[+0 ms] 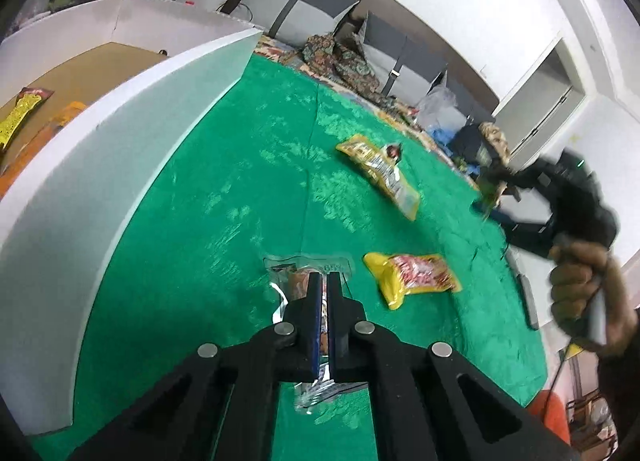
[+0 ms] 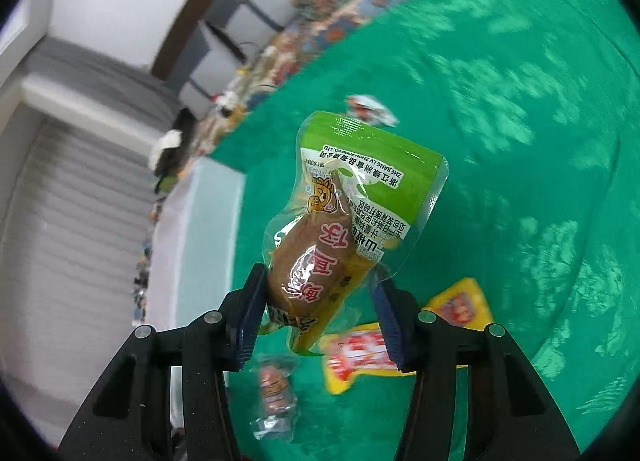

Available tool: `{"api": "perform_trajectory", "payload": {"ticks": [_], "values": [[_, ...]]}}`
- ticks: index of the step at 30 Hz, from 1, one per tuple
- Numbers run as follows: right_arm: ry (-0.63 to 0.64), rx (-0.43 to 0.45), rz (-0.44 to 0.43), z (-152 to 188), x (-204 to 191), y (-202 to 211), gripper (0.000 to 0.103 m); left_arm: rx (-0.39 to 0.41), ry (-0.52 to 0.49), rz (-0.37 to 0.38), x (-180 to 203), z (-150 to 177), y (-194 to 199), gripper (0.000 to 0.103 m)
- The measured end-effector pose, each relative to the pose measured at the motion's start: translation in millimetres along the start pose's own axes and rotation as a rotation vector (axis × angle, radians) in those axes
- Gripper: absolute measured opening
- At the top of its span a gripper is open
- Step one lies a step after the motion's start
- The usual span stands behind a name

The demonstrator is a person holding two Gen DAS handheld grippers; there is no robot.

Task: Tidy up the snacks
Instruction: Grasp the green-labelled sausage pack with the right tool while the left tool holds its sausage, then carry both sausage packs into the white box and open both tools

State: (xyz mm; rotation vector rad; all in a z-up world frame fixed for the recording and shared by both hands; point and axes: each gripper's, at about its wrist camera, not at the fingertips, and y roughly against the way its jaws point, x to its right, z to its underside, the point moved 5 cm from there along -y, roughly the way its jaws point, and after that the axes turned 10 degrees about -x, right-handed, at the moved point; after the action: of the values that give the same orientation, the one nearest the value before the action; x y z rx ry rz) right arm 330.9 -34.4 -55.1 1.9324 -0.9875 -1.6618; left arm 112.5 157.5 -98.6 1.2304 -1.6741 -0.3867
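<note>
Left tongs [image 1: 324, 281] clenched on one clear packet [image 1: 286, 267], right tongs [image 2: 319, 279] on green pouch [image 2: 360, 165]; two yellow packets [image 1: 378, 169] [image 1: 412, 273].

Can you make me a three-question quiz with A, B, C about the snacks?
1. Where does the red-and-yellow packet lie? A in a box B on the green cloth C on a sofa
2. What colour tops the lifted packet in the right gripper? A green B blue C pink
3. The left gripper is: A wide open B shut on the clear-wrapped snack C shut on nothing
B, it lies flat on the cloth; A, its upper band is green; B, both fingers pinch the wrapper.
</note>
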Motion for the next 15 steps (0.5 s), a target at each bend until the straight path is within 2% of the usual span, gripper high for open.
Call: {"api": "perform_trajectory", "payload": {"ticks": [2, 3, 4, 6, 7, 8, 9, 10, 12, 14, 15], "values": [[0.043, 0.004, -0.008, 3, -16, 1, 0.054, -0.024, 0.014, 0.009, -2, 4, -2, 0.003], [0.063, 0.003, -0.011, 6, -23, 1, 0.054, -0.028, 0.033, 0.005, -3, 6, -2, 0.02], [0.082, 0.0, -0.016, 9, -29, -1, 0.054, -0.035, 0.048, 0.005, -4, 6, -2, 0.06], [0.109, -0.009, -0.025, 23, -31, 7, 0.054, -0.022, 0.081, -0.02, -4, 7, -1, 0.101], [0.125, -0.015, -0.026, 27, -35, 5, 0.054, 0.004, 0.097, -0.044, -2, 7, 0, 0.101], [0.143, -0.021, -0.025, 31, -38, 4, 0.054, -0.006, 0.106, -0.058, 1, 5, -3, 0.102], [0.157, -0.026, -0.023, 34, -40, 2, 0.054, -0.043, 0.11, -0.077, 6, 3, -11, 0.102], [0.173, -0.031, -0.023, 37, -42, -2, 0.054, -0.101, 0.112, -0.126, 12, 0, -25, 0.102], [0.183, -0.035, -0.026, 44, -41, -4, 0.054, -0.206, 0.093, -0.274, 21, -1, -54, 0.102], [0.182, -0.035, -0.039, 44, -41, -8, 0.054, -0.3, 0.001, -0.477, 28, 2, -84, 0.101], [0.181, -0.032, -0.044, 46, -40, -6, 0.054, -0.317, -0.028, -0.55, 29, 4, -91, 0.098]]}}
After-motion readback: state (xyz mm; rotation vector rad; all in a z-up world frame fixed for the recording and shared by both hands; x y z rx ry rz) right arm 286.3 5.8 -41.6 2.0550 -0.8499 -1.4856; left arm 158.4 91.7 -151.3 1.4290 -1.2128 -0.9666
